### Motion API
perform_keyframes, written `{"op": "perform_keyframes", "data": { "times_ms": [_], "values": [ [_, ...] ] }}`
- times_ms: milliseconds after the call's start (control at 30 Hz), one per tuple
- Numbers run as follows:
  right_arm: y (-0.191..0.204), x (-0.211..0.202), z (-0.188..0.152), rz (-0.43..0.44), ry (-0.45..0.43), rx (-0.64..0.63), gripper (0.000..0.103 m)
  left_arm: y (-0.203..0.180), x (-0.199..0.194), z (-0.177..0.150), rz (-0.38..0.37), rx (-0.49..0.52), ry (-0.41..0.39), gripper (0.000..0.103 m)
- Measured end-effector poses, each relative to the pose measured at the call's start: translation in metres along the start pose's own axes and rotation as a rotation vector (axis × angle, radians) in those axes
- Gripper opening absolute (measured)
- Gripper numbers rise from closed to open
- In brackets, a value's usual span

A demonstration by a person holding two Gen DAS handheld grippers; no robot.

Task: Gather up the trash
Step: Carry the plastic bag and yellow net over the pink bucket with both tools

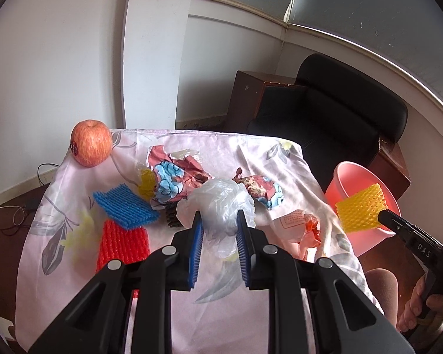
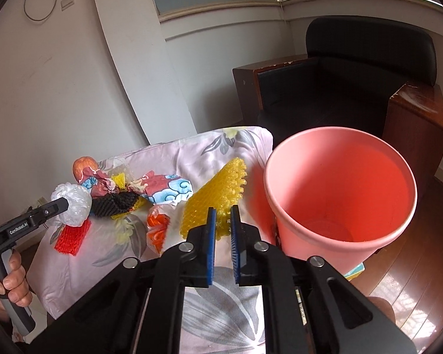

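Holding the yellow foam net (image 2: 214, 197) in my right gripper (image 2: 221, 221) jaws, long axis pointing up-right, pink bin (image 2: 339, 236) just right of it, while left gripper (image 1: 218, 221) jaws pinch the clear plastic bag (image 1: 221, 203).

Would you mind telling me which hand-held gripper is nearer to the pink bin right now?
The right. The right hand-held gripper holds a yellow foam net just beside the pink bin, while the left hand-held gripper clasps a clear plastic bag over the table's middle, farther away.
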State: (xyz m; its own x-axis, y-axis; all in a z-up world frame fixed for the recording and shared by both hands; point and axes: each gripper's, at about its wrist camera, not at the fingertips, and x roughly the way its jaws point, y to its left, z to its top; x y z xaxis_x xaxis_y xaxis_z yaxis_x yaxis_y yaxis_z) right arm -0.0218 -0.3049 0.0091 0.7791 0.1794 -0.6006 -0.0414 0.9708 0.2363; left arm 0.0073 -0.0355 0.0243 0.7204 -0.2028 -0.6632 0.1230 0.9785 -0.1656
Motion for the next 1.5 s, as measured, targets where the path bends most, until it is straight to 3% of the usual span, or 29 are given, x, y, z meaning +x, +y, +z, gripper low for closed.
{"op": "perform_keyframes", "data": {
  "times_ms": [600, 933, 1267, 1500],
  "values": [
    [-0.023, -0.013, 0.032, -0.095, -0.067, 0.059, 0.01, -0.062, -0.001, 0.035, -0.122, 0.107, -0.068, 0.021],
    [-0.055, -0.019, 0.038, -0.214, -0.088, 0.115, 0.01, -0.118, 0.011, 0.047, -0.227, 0.196, -0.082, 0.021],
    [-0.093, -0.019, 0.028, -0.322, -0.064, 0.161, 0.01, -0.187, 0.053, 0.054, -0.345, 0.266, -0.028, 0.021],
    [-0.11, -0.007, 0.02, -0.365, -0.021, 0.169, 0.01, -0.231, 0.089, 0.046, -0.363, 0.317, 0.028, 0.021]
  ]
}}
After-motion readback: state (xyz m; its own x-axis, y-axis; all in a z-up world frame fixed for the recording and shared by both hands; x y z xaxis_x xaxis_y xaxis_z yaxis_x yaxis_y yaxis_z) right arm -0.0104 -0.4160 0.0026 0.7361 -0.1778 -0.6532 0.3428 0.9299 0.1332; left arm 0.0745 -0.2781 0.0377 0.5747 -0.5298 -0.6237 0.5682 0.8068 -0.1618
